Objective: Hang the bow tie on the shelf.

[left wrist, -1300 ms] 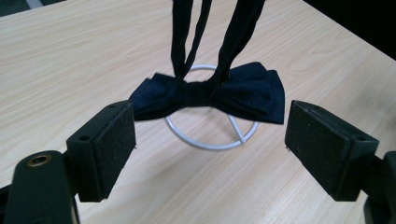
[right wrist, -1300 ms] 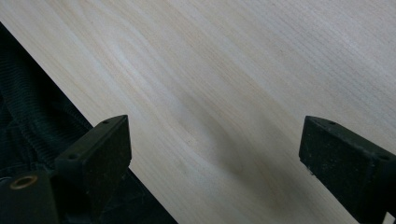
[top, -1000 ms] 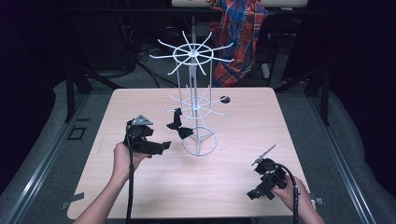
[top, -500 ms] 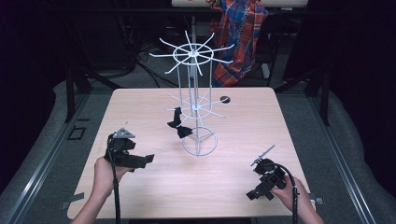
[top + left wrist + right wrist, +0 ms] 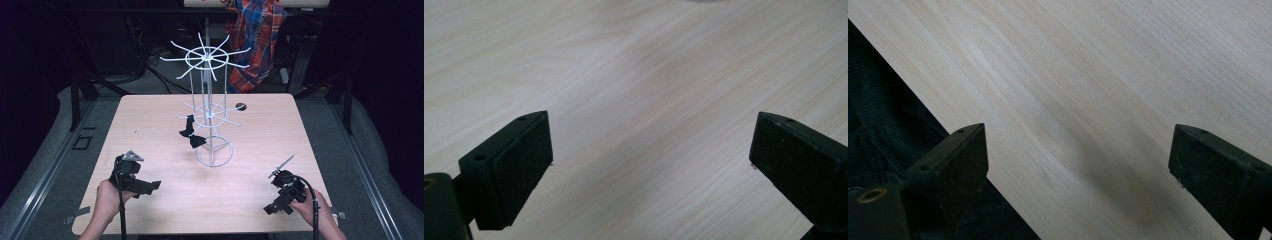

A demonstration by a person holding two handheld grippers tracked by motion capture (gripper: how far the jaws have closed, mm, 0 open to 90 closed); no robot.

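Observation:
A white wire rack stands mid-table, with two tiers of spokes. A black bow-shaped piece hangs from its lower tier on the left side. My left gripper sits low over the table's near left, well clear of the rack. It is open, and bare wood lies between its pads. My right gripper is at the near right corner, also open with nothing between its fingers. It points over the table's edge.
The wooden table has a small dark round object behind the rack. A plaid cloth hangs beyond the far edge. Dark ribbed flooring lies past the table edge beside the right gripper.
My left gripper has drawn back from beside the rack toward the near left of the table. The right gripper has stayed put.

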